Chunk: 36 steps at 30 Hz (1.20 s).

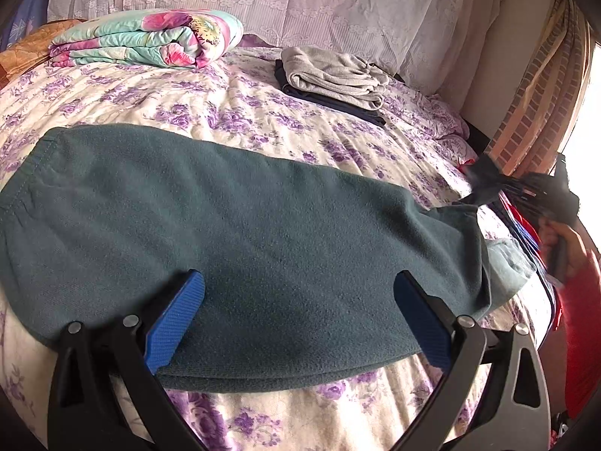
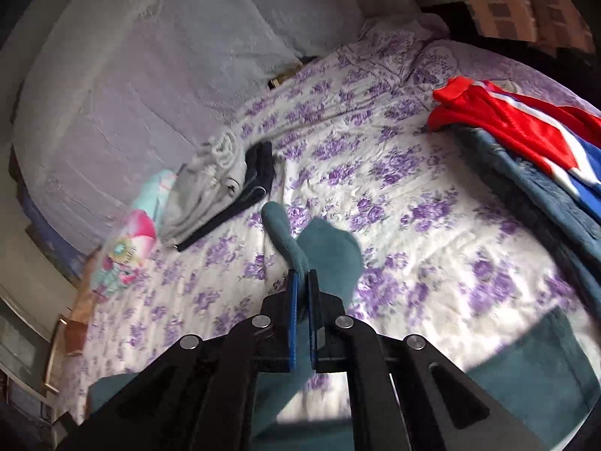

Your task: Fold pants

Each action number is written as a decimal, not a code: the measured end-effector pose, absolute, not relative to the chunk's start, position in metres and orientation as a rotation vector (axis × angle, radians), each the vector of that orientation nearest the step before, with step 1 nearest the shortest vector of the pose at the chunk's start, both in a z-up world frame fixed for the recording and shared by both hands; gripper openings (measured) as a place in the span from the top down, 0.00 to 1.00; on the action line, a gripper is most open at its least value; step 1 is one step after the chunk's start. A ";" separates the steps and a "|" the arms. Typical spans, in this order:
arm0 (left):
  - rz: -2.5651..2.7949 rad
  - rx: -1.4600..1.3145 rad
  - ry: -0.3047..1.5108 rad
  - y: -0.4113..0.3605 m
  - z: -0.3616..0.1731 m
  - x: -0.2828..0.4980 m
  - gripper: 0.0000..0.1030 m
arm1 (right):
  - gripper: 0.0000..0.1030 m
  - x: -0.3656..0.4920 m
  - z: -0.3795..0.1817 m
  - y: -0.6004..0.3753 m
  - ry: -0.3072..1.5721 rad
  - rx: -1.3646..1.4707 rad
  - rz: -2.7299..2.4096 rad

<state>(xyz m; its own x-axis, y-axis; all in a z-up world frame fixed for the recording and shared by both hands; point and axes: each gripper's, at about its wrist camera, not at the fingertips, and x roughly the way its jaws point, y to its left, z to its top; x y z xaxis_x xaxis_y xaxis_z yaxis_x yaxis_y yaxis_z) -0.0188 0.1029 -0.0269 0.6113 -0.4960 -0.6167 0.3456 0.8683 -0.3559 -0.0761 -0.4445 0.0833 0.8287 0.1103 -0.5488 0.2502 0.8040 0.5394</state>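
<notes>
Teal fleece pants (image 1: pixel 240 225) are laid lengthwise across the bed (image 1: pixel 150 97), already doubled leg over leg into one long band, with the waistband at the left of the left wrist view. Their cuff end (image 2: pixel 319 248) is pinched between the blue pads of the right gripper (image 2: pixel 302 289), whose jaws are drawn together on the fabric; the cloth is seen bunched and raised clear of the floral quilt in the right wrist view. In the left wrist view that same gripper appears only as a dark blur at the far right, beside a hand (image 1: pixel 563 240) and a red sleeve. The left gripper (image 1: pixel 298 293) is held with its jaws wide apart above the near edge of the band, around the middle of its length; whether its pads rest on the cloth cannot be told.

Further out, a stack of folded garments (image 1: pixel 334 75), grey on dark navy, is set near the pillows, and a folded floral blanket (image 1: pixel 150 37) lies to its left. A red, white and blue garment (image 2: pixel 526 127) is heaped on denim at the right edge of the bed.

The lengthwise fold is judged done. The crosswise folds, cuff toward waistband, appear to remain, followed by placement on the stack.
</notes>
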 end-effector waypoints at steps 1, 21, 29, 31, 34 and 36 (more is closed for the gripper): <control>-0.489 -0.208 0.773 0.103 -0.027 -0.019 0.05 | 0.95 -0.103 0.086 -0.454 0.575 0.669 -0.081; -0.459 -0.165 0.799 0.097 -0.028 -0.017 0.05 | 0.70 -0.215 -0.009 -0.537 0.593 1.020 -0.127; -0.449 -0.146 0.806 0.096 -0.028 -0.016 0.05 | 0.97 -0.185 0.065 -0.531 0.470 0.847 -0.032; -0.450 -0.149 0.805 0.096 -0.028 -0.017 0.05 | 0.97 -0.187 0.072 -0.534 0.464 0.809 -0.056; -0.453 -0.152 0.804 0.096 -0.028 -0.017 0.05 | 0.93 -0.189 0.025 -0.554 0.628 0.842 -0.156; -0.451 -0.148 0.806 0.096 -0.028 -0.016 0.05 | 0.95 -0.199 -0.011 -0.567 0.718 0.919 -0.190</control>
